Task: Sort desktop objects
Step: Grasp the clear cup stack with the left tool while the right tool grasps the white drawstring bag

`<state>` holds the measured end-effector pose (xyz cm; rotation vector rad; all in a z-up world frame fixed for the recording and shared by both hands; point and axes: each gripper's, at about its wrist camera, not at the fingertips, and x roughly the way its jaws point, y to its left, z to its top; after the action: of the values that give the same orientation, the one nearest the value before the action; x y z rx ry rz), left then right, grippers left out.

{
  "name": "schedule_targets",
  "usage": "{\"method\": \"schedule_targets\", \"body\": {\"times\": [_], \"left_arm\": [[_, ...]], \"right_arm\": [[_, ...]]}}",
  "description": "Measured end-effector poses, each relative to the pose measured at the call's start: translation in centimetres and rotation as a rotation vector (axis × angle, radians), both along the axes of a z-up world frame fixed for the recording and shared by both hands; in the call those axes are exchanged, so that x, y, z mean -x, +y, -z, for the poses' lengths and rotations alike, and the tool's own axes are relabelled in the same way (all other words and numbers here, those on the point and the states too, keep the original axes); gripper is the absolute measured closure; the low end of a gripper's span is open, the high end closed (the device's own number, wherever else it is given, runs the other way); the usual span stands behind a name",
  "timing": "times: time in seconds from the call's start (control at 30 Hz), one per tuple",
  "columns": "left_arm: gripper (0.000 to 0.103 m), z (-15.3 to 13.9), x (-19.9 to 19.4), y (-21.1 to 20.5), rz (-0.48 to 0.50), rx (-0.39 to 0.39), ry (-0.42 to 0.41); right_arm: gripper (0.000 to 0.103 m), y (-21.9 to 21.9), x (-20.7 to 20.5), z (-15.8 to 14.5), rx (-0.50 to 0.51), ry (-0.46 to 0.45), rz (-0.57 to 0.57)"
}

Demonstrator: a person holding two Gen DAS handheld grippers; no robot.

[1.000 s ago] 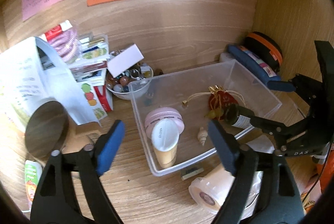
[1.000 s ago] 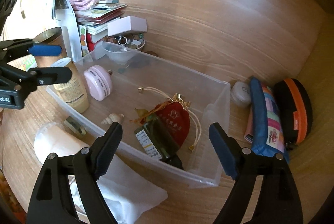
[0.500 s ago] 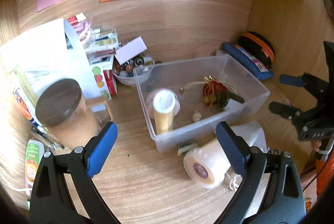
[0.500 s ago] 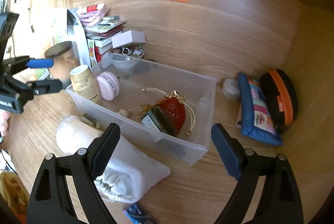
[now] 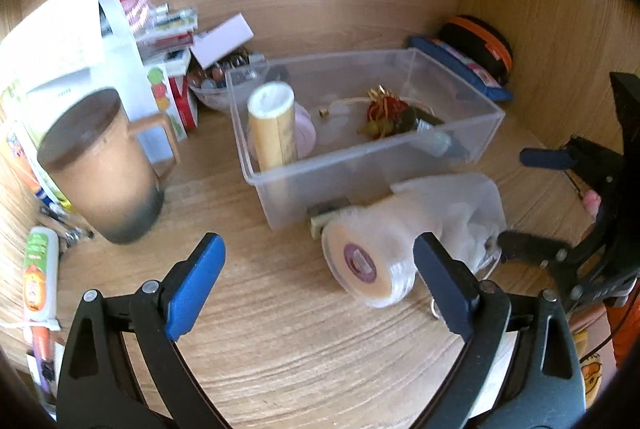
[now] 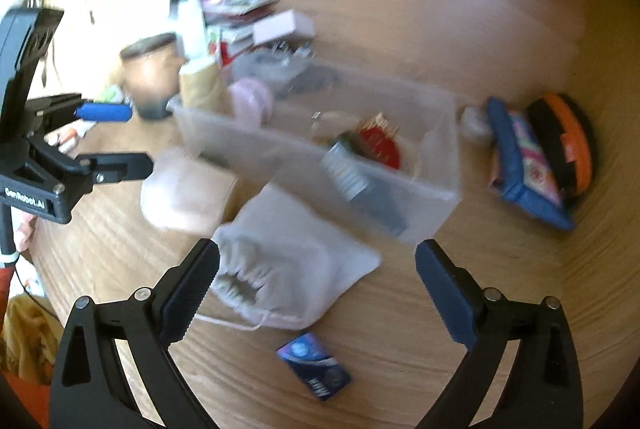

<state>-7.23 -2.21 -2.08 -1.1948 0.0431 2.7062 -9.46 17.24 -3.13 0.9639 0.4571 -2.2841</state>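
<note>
Both grippers have been drawn back from the clear plastic bin [image 6: 436,197], fingers spread and empty; the soft white drawstring pouch [image 6: 292,261], at the bin's six o'clock, is best pinched at its gathered mouth

1. A plastic bin [image 5: 362,165] sits on the wooden desk [image 5: 256,345], near the back wall.
2. Inside the bin, a cylindrical container [image 5: 272,127] stands at the left end, a round case [image 5: 305,133] just behind it, a tasselled pouch [image 5: 386,109] and a small bottle [image 5: 430,131] toward the right.
3. Left of the bin stands a lidded mug [image 5: 102,165]; behind it, a stack of boxes and packets [image 5: 168,41] and a bowl of small items [image 5: 214,87].
4. In front of the bin lie a tape roll [image 5: 366,261] and a drawstring bag [image 6: 288,265], side by side.
5. A small packet [image 6: 314,365] lies in front of the bag.
6. Right of the bin, against the side wall, lie a pencil case [image 6: 528,165] and a zipped case [image 6: 566,145].
</note>
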Motion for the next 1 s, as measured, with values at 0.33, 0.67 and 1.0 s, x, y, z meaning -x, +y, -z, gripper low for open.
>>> {"method": "schedule_targets", "body": {"times": [0.33,0.67,1.0], "left_arm": [[0.007,1.8,-0.6,-0.4,0.001,-0.073,-0.059],[0.007,2.7,0.3,2.0,0.061,-0.039,-0.087],[0.007,3.6,2.3,5.2,0.111,0.007,-0.11]], "right_arm": [[0.005,-3.7,0.2,4.3,-0.158,-0.09,-0.059],[0.039,-3.0,1.8,4.2,-0.136,-0.083,-0.075],[0.064,0.2,0.7,2.7,-0.07,-0.026,-0.066]]}}
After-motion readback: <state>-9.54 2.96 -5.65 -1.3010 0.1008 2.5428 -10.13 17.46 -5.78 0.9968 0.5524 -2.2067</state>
